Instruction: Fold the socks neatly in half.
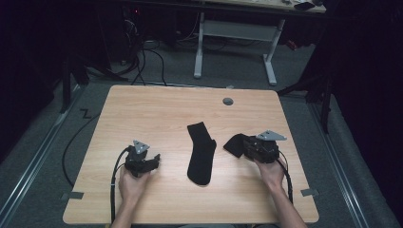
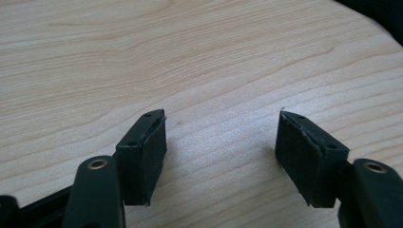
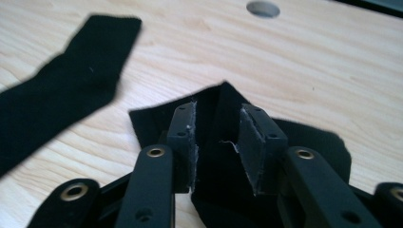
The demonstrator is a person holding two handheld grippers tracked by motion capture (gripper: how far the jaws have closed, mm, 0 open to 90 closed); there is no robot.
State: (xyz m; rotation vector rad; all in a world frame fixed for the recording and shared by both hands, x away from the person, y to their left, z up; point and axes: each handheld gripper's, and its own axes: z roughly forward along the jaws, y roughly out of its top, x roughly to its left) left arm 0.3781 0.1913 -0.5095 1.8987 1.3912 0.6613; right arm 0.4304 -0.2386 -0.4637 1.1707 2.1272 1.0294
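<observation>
Right now a bunched black sock [image 3: 218, 156] lies at the surface's [image 1: 157, 109] four o'clock, between the right hand-held gripper's [image 3: 217, 142] jaws, grip uncertain. Centrally lies a flat black sock [image 1: 200, 153]. Toward eight o'clock, the left hand-held gripper [image 2: 221, 159] gapes, released.

Dim lab, floor cables [image 1: 142, 61], wooden table [image 1: 157, 109]

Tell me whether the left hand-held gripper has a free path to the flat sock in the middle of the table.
Probably yes: the left hand-held gripper is open and empty, and bare table lies between it and the flat sock.
</observation>
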